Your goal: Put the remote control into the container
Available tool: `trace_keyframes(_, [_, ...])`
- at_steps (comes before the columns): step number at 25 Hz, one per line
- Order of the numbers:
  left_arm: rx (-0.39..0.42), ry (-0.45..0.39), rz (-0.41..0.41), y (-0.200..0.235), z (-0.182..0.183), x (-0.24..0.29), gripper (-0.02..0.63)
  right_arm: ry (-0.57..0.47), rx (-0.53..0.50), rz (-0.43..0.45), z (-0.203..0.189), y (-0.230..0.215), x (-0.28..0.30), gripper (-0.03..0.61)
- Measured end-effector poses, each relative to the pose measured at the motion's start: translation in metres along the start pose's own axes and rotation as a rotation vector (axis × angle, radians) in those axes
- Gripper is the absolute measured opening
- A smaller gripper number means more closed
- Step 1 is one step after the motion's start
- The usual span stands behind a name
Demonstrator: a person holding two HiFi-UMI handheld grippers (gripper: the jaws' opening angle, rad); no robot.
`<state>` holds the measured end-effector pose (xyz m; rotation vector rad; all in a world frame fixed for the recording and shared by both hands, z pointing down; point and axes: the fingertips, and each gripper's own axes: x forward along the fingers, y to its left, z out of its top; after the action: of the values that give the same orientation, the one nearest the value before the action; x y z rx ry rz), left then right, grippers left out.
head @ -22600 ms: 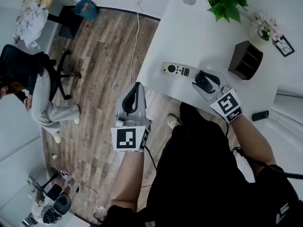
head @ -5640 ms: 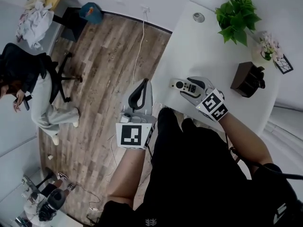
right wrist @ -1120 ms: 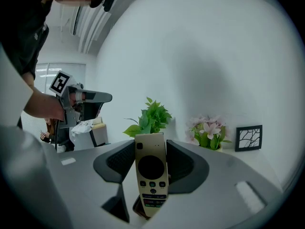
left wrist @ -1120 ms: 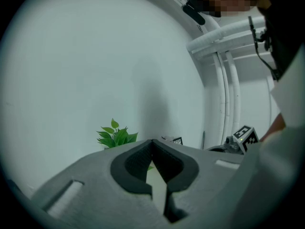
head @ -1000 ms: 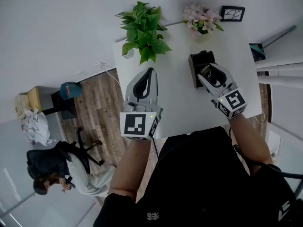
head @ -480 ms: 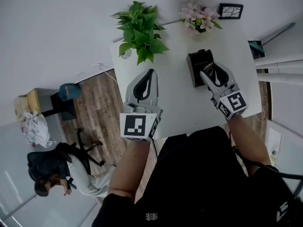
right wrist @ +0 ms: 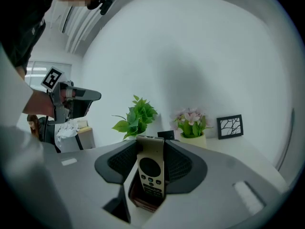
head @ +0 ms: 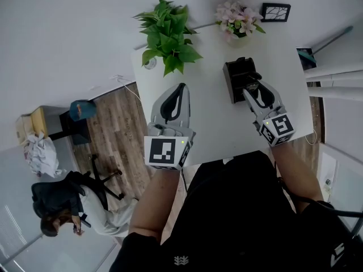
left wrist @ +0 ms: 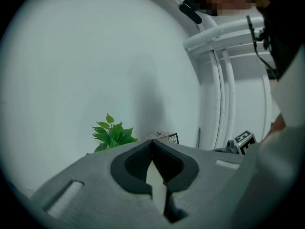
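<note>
The remote control (right wrist: 150, 168), a slim beige one with dark buttons, stands upright between the jaws of my right gripper (right wrist: 150, 144). Its lower end sits inside the dark brown container (right wrist: 142, 202). The jaws have just been closing, and both pads lie against the remote's sides near its top. In the head view the right gripper (head: 252, 88) reaches the near right side of the container (head: 235, 75) on the white table (head: 210, 118). My left gripper (head: 180, 88) hovers over the table's left part, shut with nothing in it; its tips (left wrist: 152, 142) meet.
A green potted plant (head: 167, 35), a pot of pink flowers (head: 238, 18) and a small picture frame (head: 275, 11) stand along the table's far edge by the wall. A person sits on an office chair (head: 62, 200) on the wooden floor to the left.
My right gripper has sunk a little with the remote, whose lower end now sits in the container. The left gripper has stayed where it was.
</note>
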<state>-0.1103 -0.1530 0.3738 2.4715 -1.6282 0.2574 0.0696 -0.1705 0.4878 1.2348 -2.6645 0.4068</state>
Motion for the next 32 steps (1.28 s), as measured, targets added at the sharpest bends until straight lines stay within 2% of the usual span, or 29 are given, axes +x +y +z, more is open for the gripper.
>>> trace_keyframes(5, [-0.009, 0.001, 0.008, 0.0, -0.003, -0.007, 0.002, 0.031, -0.008, 0.017, -0.016, 0.01, 0.0, 0.184])
trace_keyframes(11, [-0.005, -0.001, 0.024, -0.001, -0.001, -0.018, 0.002, 0.044, -0.016, 0.021, -0.016, 0.01, 0.003, 0.185])
trace_keyframes(19, [0.012, -0.016, 0.072, 0.004, 0.008, -0.035, 0.002, 0.117, -0.048, 0.028, -0.014, 0.005, 0.018, 0.192])
trace_keyframes(32, [0.014, -0.064, 0.103, 0.0, 0.028, -0.049, 0.002, 0.098, -0.086, 0.066, 0.01, 0.011, 0.009, 0.201])
